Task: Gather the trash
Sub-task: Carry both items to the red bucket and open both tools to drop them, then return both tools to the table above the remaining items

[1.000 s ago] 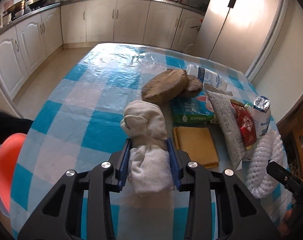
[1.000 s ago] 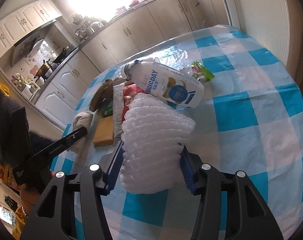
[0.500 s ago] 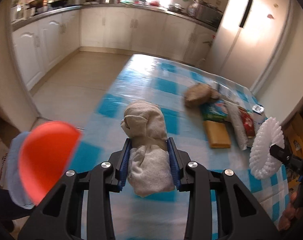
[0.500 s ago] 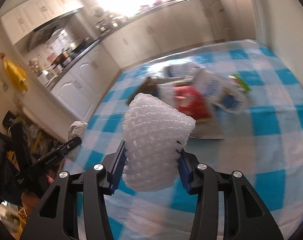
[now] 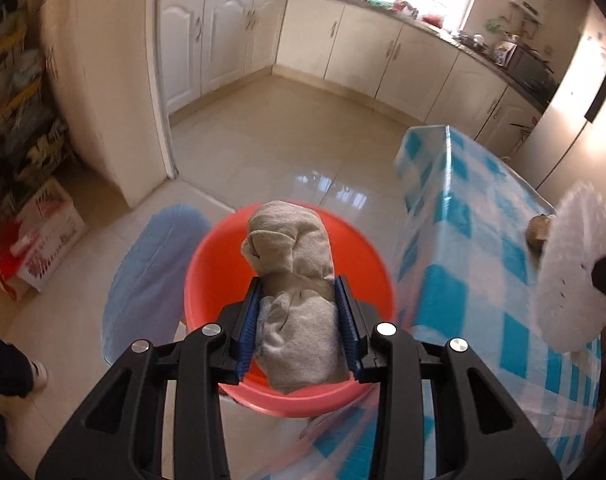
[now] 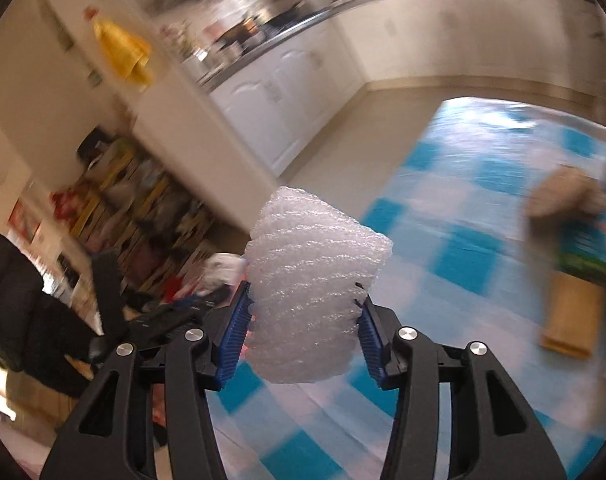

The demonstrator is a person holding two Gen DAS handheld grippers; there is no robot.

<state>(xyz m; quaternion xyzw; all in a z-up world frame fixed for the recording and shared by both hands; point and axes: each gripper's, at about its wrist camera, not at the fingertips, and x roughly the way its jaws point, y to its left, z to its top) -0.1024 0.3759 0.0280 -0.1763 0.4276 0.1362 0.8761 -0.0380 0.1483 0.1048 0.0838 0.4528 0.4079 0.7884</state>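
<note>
- Right gripper (image 6: 303, 334) has a lump of white foam netting (image 6: 313, 296) pinched between its blue pads, and the jaws have just been opening a touch wider around it while the netting sits squeezed between them.
- Netting sticks up well past the fingertips, ribbed and bumpy.
- Behind it, the table (image 6: 463, 256) with a blue and white check cloth, all pretty smeared.
- Near the table's right edge: a flat tan wooden-looking board (image 6: 571, 316), a green packet (image 6: 583, 266) just beyond it, and a brownish round thing (image 6: 559, 192) further back, too blurry to name.
- Left of the gripper, a dark sleeve (image 6: 27, 304) and black parts, probably the other gripper (image 6: 159, 312).
- White kitchen cabinets (image 6: 287, 104) along the back, yellow cloth (image 6: 123, 52) hanging upper left.
</note>
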